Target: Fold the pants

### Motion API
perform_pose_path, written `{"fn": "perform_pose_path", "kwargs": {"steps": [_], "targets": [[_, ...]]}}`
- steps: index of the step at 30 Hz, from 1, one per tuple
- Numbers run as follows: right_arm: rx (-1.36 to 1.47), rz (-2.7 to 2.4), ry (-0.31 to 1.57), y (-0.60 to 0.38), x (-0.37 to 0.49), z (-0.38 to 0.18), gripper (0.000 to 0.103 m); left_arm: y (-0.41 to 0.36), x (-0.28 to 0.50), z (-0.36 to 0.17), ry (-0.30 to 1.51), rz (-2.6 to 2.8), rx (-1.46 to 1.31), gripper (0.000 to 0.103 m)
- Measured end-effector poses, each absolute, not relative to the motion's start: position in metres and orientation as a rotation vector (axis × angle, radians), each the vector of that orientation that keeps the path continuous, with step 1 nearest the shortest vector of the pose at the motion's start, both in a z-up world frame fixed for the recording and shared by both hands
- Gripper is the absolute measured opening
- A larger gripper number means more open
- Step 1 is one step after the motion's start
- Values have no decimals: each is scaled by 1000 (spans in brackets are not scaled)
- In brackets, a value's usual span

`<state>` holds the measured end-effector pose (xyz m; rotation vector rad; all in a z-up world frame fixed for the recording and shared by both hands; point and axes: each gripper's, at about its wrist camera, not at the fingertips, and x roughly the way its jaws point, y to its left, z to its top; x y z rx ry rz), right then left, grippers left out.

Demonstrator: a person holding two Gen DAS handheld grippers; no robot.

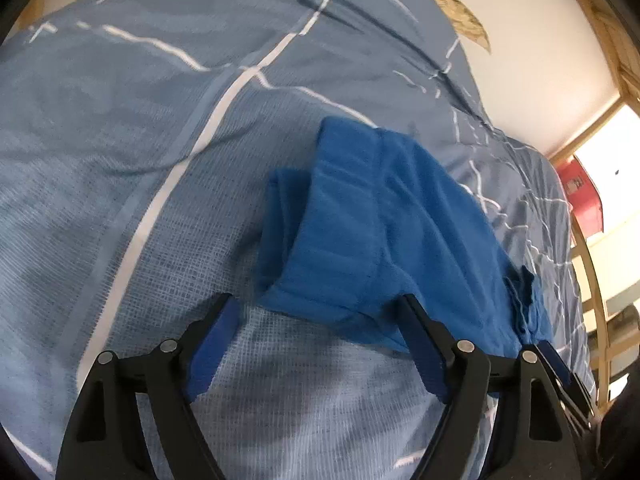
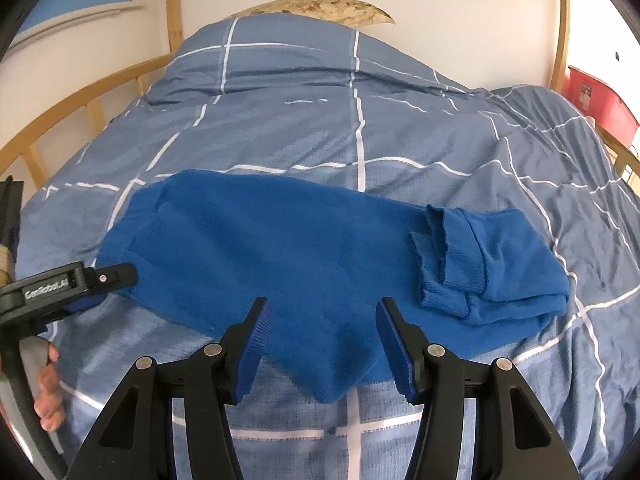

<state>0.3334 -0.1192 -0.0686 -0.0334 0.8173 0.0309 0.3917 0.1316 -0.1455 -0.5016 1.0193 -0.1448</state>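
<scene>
Blue pants (image 2: 280,248) lie folded lengthwise across the bed, with the ribbed cuffs (image 2: 448,256) doubled back on top at the right end. My right gripper (image 2: 322,312) is open, its fingers straddling the near edge of the pants at the middle. My left gripper (image 1: 320,304) is open at the left end of the pants (image 1: 380,232), the fabric edge between its fingertips; it also shows in the right wrist view (image 2: 116,276) at the left.
The bed has a blue quilt with white grid lines (image 2: 360,128) and a wooden slatted frame (image 2: 80,100). A patterned pillow (image 2: 320,6) lies at the head. A red box (image 2: 600,100) stands beyond the right side.
</scene>
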Motion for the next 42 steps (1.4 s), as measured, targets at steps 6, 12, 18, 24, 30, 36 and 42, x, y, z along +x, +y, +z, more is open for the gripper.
{"fn": "perform_pose_path", "kwargs": {"steps": [6, 12, 18, 24, 30, 36, 42], "targets": [[-67, 16, 826, -115, 337, -75, 55, 138, 397, -154, 1031, -152, -613, 56], [-45, 43, 826, -123, 332, -77, 55, 126, 387, -130, 961, -158, -514, 41], [13, 57, 770, -162, 315, -64, 55, 75, 376, -69, 796, -152, -215, 38], [68, 3, 736, -222, 309, -51, 55, 3, 372, -26, 646, -201, 55, 33], [134, -44, 713, -283, 313, -46, 55, -69, 374, -3, 557, -320, 160, 27], [169, -82, 707, -338, 314, -55, 55, -148, 374, -4, 543, -513, 194, 15], [224, -109, 720, -377, 307, -72, 55, -197, 362, -27, 593, -680, 233, 15]]}}
